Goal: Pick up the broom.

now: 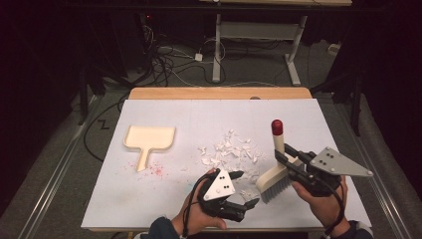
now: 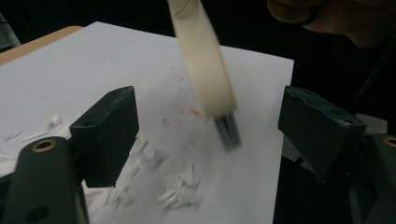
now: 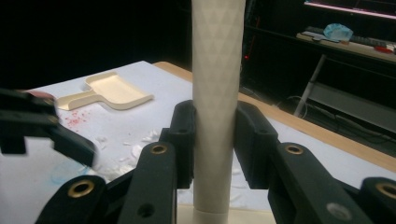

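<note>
Work in hand: sweeping torn paper scraps toward a dustpan with a brush.
Right tool: pinching the brush by its pale handle, pads pressed on both sides in the right gripper view; red cap at the far end of the handle, bristles toward the near edge of the surface.
Left tool: spread wide with nothing between the pads, hovering just beside the brush head and over the nearest scraps; same gap seen in the left gripper view, brush blurred beyond it.
Brush: lifted off the surface, tilted, on the right side, close to the right edge of the scrap pile.
Scraps: loose white heap around the middle of the surface, a few strays near the left tool; none inside the dustpan as far as visible.
Dustpan: flat on the left side, handle toward the near edge, well apart from the heap; faint red specks just beside the handle.
Done: brush picked up and brought to the pile.
Left: fetching or steadying the dustpan, likely a job for the free left tool; pushing the heap leftward into it; gathering the strays.
Progress: early, judged from the untouched heap and the bare pan.
</note>
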Demonstrator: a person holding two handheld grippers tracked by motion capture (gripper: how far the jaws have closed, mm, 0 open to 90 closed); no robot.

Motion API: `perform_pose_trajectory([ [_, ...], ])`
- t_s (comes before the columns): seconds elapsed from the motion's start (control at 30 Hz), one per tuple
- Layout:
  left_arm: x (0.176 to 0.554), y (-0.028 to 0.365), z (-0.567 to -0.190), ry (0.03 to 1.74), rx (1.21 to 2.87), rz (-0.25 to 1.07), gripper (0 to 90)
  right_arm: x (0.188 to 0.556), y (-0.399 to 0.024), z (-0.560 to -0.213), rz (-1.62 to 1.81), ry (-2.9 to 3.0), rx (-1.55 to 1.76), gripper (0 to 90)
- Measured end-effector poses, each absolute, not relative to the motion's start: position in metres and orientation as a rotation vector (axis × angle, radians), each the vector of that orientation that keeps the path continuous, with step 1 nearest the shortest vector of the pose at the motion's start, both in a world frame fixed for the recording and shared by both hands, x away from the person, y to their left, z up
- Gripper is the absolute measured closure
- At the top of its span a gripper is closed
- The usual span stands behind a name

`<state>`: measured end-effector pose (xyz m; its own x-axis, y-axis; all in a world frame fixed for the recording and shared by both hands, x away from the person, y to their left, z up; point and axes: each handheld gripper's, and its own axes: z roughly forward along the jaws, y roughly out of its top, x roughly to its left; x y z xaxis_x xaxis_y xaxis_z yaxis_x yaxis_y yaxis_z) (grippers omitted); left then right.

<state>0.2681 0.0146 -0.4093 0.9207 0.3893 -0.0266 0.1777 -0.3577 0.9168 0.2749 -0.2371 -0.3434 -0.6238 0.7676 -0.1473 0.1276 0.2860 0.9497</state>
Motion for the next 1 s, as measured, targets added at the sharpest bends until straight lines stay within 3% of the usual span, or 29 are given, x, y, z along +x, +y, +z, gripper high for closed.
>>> perform_pose_trajectory([
  [0.17, 0.279, 0.007, -0.415, 0.48, 1.94, 0.243, 24.1, 0.278, -0.213, -0.347, 1.377, 1.985, 0.757, 71.5],
  [0.37, 0.294, 0.017, -0.426, 0.563, 1.92, 0.206, 37.1, 0.273, -0.184, -0.35, 1.396, 2.033, 0.689, 71.3],
  [0.5, 0.297, 0.025, -0.425, 0.551, 1.906, 0.177, 58.9, 0.268, -0.181, -0.35, 1.411, 2.034, 0.675, 71.2],
  [0.73, 0.294, 0.031, -0.42, 0.479, 1.976, 0.195, 64.0, 0.269, -0.195, -0.349, 1.468, 2.091, 0.652, 68.0],
  [0.83, 0.298, 0.046, -0.416, 0.447, 1.991, 0.165, 64.1, 0.272, -0.208, -0.348, 1.463, 2.192, 0.535, 52.1],
  [1.0, 0.298, 0.059, -0.41, 0.358, 2.04, 0.138, 64.1, 0.282, -0.223, -0.358, 1.376, 2.339, 0.415, 42.0],
])
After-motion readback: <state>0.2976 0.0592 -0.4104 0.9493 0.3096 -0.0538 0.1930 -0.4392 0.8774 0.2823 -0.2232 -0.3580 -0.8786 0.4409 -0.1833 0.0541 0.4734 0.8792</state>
